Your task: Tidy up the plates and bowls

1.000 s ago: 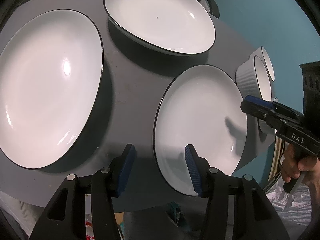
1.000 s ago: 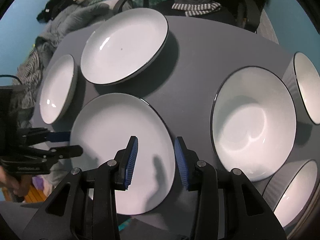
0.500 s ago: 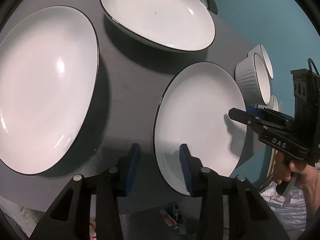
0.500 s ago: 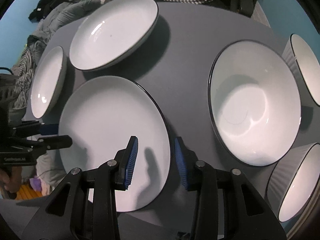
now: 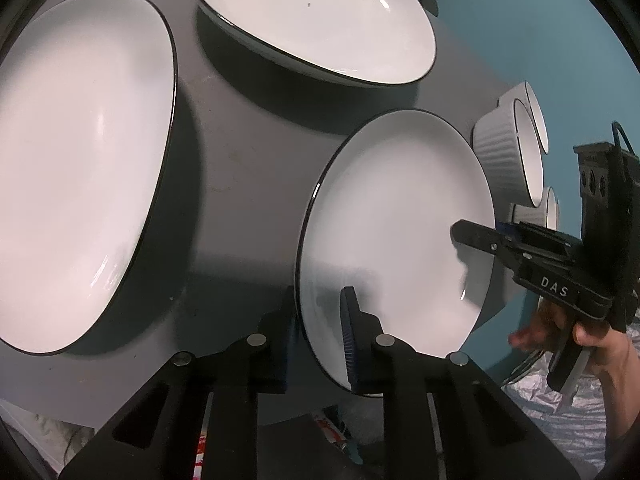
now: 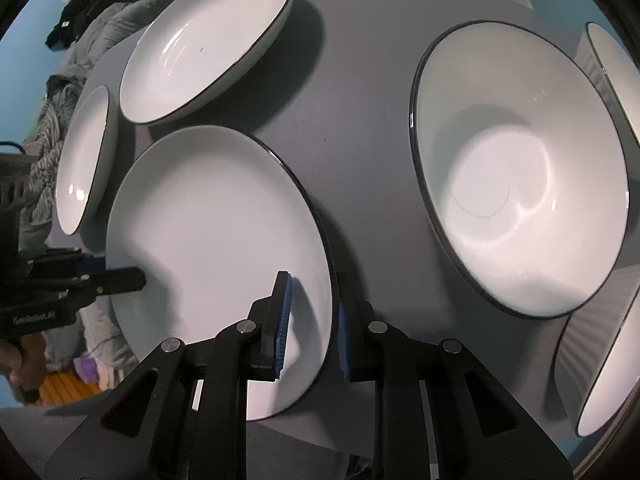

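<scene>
Change: both grippers had closed in on the near plate since a second ago, each now straddling its rim instead of hovering short of it; the jaws had narrowed.
Near plate (image 5: 392, 216): white with a dark rim, lying on the grey table (image 5: 248, 128) at its near edge, between the two grippers.
Left gripper (image 5: 316, 332): one blue pad above the plate's surface, the other below the rim on the table side; fingers close about the rim, but whether they pinched it I could not tell.
Right gripper (image 6: 310, 320): astride the opposite rim, one pad over the white face, one outside the edge; a small gap showed at the outer pad, so a firm grasp could not be confirmed.
Right hand (image 5: 568, 336): wrapped round the gripper's handle, seen beyond the plate in the left view.
Other plates: a large plate (image 5: 80, 160) to the left, another (image 5: 312, 20) farther back, both apart from the near one.
Big bowl (image 6: 520, 168): right of the near plate, upright, not touching it.
Ribbed bowls (image 5: 508, 156): clustered at the table's right side, beside the big bowl.
Background: heaped clothes (image 6: 80, 52) past the table's far left.
</scene>
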Demonstrator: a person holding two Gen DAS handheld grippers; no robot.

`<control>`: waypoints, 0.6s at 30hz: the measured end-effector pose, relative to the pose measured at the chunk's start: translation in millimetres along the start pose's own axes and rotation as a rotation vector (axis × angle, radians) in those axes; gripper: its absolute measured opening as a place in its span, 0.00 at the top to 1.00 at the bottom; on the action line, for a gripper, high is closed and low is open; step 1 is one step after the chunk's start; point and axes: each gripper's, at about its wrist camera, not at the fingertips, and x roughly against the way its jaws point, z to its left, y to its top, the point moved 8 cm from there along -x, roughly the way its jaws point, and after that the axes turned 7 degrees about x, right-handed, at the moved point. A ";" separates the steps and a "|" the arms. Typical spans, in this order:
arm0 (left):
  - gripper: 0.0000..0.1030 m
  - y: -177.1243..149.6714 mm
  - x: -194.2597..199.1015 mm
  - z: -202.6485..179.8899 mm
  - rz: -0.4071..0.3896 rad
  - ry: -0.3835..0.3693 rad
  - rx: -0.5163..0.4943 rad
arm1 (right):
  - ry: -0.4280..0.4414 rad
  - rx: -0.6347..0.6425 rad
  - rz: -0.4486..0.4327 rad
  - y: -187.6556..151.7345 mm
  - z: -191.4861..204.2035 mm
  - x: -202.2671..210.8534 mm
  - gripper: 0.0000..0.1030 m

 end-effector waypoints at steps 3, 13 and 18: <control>0.85 2.4 0.5 6.3 0.009 0.000 0.016 | 0.016 -0.014 0.007 1.8 -2.3 0.9 0.80; 0.88 3.4 4.8 18.8 0.037 -0.016 0.045 | 0.096 -0.046 0.067 -1.6 -28.5 3.6 0.83; 0.89 4.2 9.4 26.2 0.048 -0.004 0.048 | 0.166 -0.100 0.099 -2.7 -34.2 -1.3 0.86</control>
